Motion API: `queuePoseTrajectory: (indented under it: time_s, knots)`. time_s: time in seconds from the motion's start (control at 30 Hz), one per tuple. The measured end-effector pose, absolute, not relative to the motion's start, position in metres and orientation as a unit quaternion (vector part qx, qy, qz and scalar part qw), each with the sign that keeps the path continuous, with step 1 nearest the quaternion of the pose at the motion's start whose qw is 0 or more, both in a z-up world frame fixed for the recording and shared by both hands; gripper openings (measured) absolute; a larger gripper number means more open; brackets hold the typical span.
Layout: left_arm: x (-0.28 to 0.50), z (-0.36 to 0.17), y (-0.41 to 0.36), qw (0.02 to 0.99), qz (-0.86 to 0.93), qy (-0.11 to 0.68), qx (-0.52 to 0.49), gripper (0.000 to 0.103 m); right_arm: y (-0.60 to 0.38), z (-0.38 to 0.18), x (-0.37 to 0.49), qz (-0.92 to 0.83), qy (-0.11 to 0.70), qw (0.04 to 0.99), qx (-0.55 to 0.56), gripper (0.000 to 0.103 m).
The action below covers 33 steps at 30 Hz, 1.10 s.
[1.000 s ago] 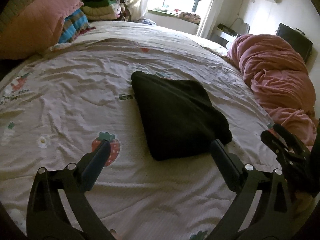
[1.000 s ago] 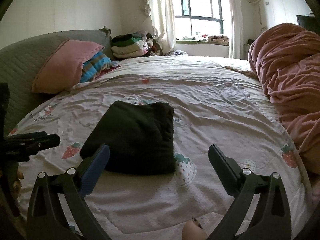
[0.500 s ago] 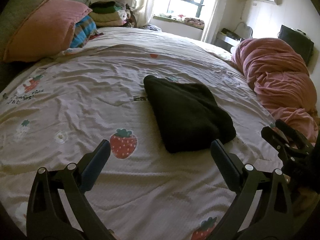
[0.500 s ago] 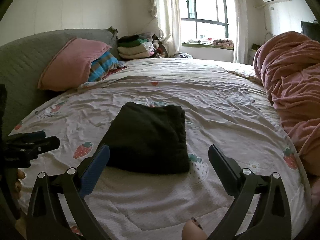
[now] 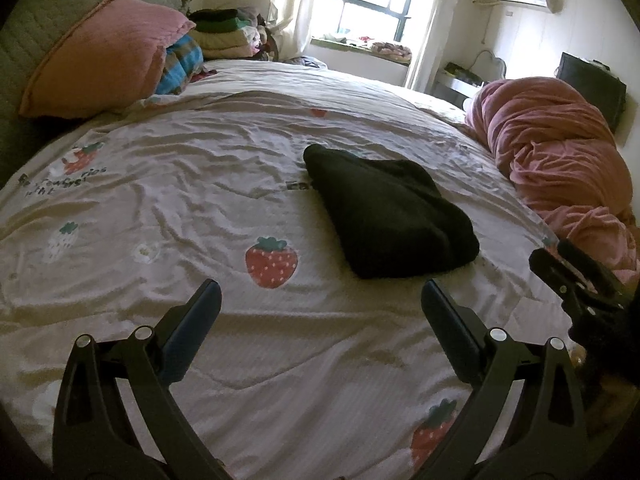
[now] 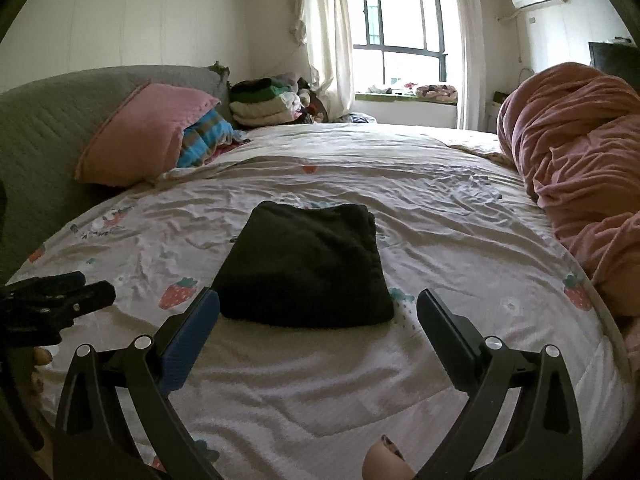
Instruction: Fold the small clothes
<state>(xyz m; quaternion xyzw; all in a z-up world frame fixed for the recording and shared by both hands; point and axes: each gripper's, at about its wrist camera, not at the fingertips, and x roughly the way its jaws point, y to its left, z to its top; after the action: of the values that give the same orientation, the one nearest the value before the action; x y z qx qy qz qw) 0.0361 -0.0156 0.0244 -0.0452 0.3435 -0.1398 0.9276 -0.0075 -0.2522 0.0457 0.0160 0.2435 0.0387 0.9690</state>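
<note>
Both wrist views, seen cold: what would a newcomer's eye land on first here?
The folded black garment lies flat in the middle of the strawberry-print bedspread, its dark block standing out against the pale fabric. To its right a crumpled pink blanket is heaped along the bed's edge, and a pink pillow leans on the grey headboard at the left. Both the left hand-held gripper and the right hand-held gripper hang open and empty short of the garment.

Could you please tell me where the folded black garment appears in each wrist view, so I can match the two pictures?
Left wrist view: the black garment lies right of centre on the bed, pointing diagonally, beyond the open left gripper.
Right wrist view: the black garment lies at centre, just beyond the open right gripper.
Shared landmark: the pink pillow, at upper left in both.
</note>
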Motion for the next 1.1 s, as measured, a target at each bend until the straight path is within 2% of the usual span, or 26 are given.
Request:
queuePoseTrajectory:
  time_s: [0.63, 1.1]
  knots:
    - [0.012, -0.015, 0.003, 0.924, -0.145, 0.352, -0.045, 0.094, -0.237, -0.017, -0.028, -0.032, 0.306, 0.951, 0.006, 0.098]
    - [0.017, -0.027, 0.002, 0.920, -0.123, 0.370, -0.030, 0.094, -0.235, -0.023, -0.027, -0.029, 0.317, 0.948, 0.012, 0.098]
